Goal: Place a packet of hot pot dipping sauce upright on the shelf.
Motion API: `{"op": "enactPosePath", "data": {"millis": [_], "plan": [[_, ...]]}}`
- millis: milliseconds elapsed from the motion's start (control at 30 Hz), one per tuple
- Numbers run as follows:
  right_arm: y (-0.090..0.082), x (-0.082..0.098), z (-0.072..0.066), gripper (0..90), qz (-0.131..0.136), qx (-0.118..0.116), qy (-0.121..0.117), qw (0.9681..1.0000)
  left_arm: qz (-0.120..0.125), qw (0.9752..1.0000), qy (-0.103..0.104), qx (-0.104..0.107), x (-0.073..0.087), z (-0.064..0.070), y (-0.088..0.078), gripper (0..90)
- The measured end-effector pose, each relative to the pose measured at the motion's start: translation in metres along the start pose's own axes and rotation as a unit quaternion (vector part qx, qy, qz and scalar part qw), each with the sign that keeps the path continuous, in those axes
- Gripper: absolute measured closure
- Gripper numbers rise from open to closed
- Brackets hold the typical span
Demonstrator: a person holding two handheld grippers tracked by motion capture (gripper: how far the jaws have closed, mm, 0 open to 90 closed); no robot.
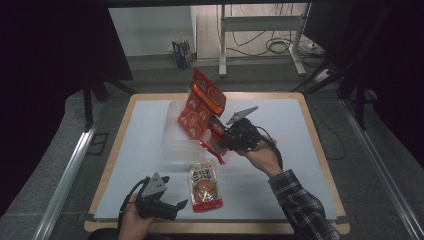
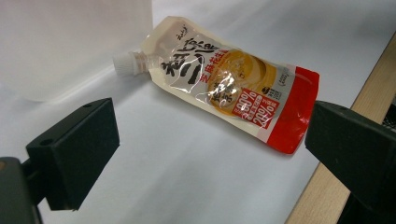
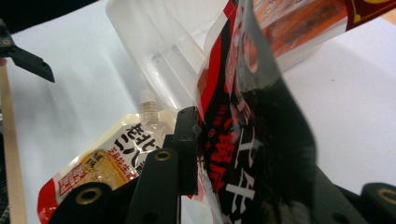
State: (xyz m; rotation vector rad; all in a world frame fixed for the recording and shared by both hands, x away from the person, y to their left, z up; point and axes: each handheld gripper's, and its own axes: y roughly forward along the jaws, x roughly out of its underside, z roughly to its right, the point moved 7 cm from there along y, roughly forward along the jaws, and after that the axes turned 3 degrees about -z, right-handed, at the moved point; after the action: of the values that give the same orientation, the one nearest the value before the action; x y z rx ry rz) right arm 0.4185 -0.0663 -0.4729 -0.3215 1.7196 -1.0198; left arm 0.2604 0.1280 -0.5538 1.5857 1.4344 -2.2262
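Packaging, a tall red-and-orange printed plastic snack bag [image 1: 202, 107], stood tilted over the clear plastic tray [image 1: 172, 131] at the middle of the desk [image 1: 280, 125], its lower end pinched in your right hand-held gripper [image 1: 218, 140]. Nearer you, a pale spouted pouch with a red base [image 1: 204, 186] lay flat on the white top. Your left hand-held gripper [image 1: 172, 205] waited just beside it, jaws wide and holding nothing.

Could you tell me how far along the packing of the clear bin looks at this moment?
Done: nothing visibly settled in the clear bin. In hand: right gripper clamps the red snack bag, raised over it. Left: the spouted pouch lies on the table before the open left gripper.
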Motion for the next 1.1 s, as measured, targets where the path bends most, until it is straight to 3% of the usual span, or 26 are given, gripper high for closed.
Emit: {"op": "enactPosePath", "data": {"millis": [300,967,1100], "plan": [[0.010,-0.007,0.001,70.2,-0.015,0.001,-0.007,0.9999,-0.004,1.0000,0.000,0.000,0.001,0.000,0.001,2.9],[0.031,-0.039,-0.008,68.6,-0.016,0.011,-0.061,0.9980,-0.010,0.9999,0.004,0.000,0.002,0.000,0.002,2.9],[0.042,-0.042,-0.012,67.7,-0.027,0.014,-0.074,0.9968,-0.009,1.0000,0.002,0.000,0.002,0.000,0.002,2.9]]}}
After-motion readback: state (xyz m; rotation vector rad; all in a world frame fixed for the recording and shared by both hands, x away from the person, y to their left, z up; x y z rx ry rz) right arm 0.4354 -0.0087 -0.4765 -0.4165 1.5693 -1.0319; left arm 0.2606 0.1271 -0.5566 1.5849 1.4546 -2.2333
